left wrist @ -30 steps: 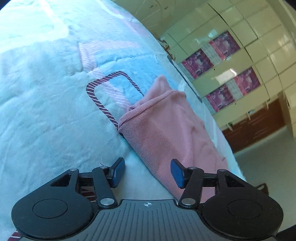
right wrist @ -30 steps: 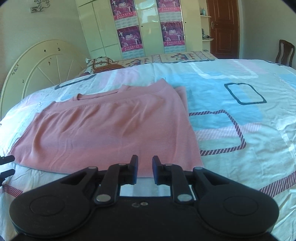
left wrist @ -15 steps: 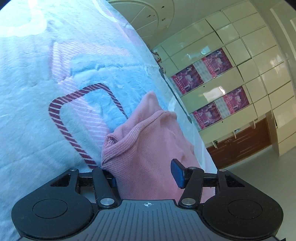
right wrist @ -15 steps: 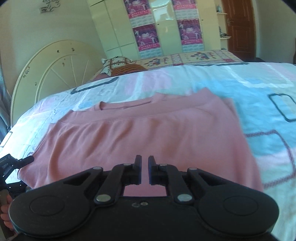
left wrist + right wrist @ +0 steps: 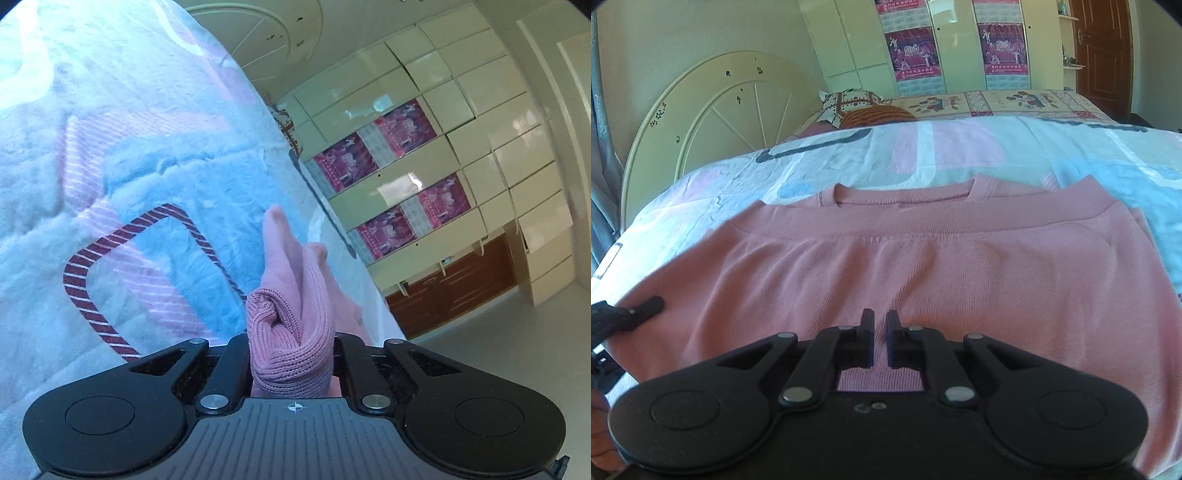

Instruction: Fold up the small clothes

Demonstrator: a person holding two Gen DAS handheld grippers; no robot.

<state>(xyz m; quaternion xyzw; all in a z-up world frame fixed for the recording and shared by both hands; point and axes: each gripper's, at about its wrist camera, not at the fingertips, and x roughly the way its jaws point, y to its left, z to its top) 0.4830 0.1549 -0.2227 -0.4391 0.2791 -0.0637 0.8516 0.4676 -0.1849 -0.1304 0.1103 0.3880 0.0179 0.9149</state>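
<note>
The left tongs (image 5: pixel 291 354) have just snapped shut on the pink top's (image 5: pixel 923 266) bunched edge, while the right tongs (image 5: pixel 881 332), nearly closed, hold nothing, so the next fold probably begins.

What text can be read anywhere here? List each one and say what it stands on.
"2010": on the left poster on the wardrobe doors.
"2010": on the right poster on the same wardrobe.
The line of characters under each picture and the calendar grids below are too small and blurred to read.
The pink sweater and the bed cover carry no text.
</note>
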